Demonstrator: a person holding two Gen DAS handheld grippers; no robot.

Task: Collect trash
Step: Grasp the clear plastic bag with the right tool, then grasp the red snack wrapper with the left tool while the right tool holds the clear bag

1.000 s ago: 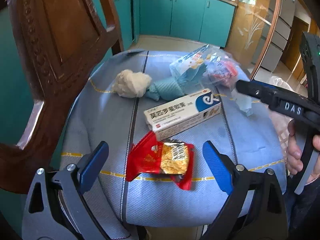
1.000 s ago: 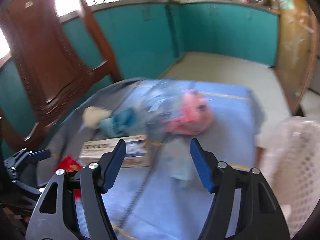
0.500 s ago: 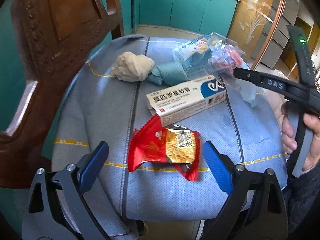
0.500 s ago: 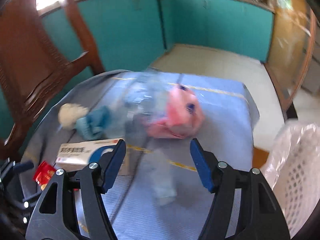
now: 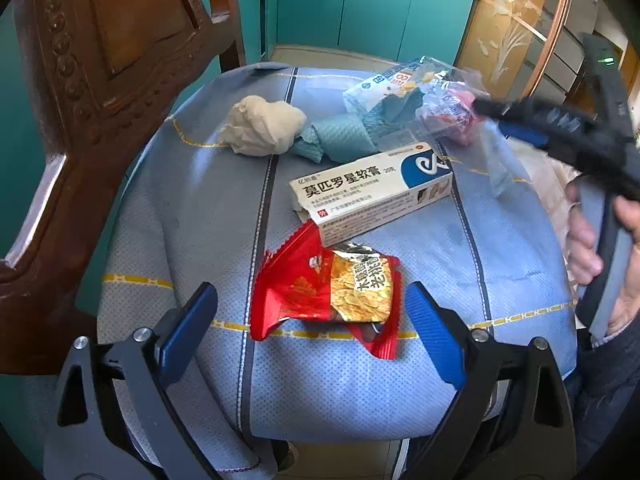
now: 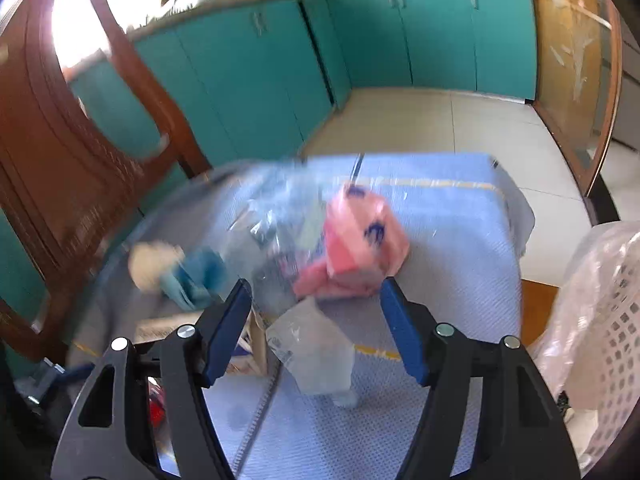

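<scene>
1. Nearest, the left gripper (image 5: 312, 316) stands spread wide and holds nothing; its two blue fingers (image 5: 187, 332) flank the red snack wrapper (image 5: 326, 290), which lies flat on the blue cushion cover (image 5: 192, 216) just ahead of the fingertips and between them, touching neither.
2. Directly beyond the wrapper, a white ointment box (image 5: 372, 190) lies on its long side, its near corner touching the wrapper's upper edge.
3. Farther ahead and to the left of the left gripper, a crumpled cream tissue (image 5: 264, 126) rests against a wadded teal cloth (image 5: 336, 140).
4. Farthest from the left gripper, ahead and to its right, a clear plastic bag (image 5: 400, 84) and a pink wrapper (image 5: 456, 120) sit together near the cushion's far edge.
5. The right gripper (image 6: 316, 312) is likewise released and empty; a small clear plastic scrap (image 6: 316, 352) lies between its fingers (image 6: 228, 328), slightly below the tips.
6. Just ahead of the right gripper, the pink wrapper (image 6: 360, 252) sits close to the right fingertip; motion blur hides whether they touch. The clear plastic bag (image 6: 272, 216) adjoins it on the left.
7. To the right of the right gripper stands a white perforated basket (image 6: 608, 320) lined with thin plastic.
8. Left of both grippers rises a carved wooden chair back (image 5: 100, 60).
</scene>
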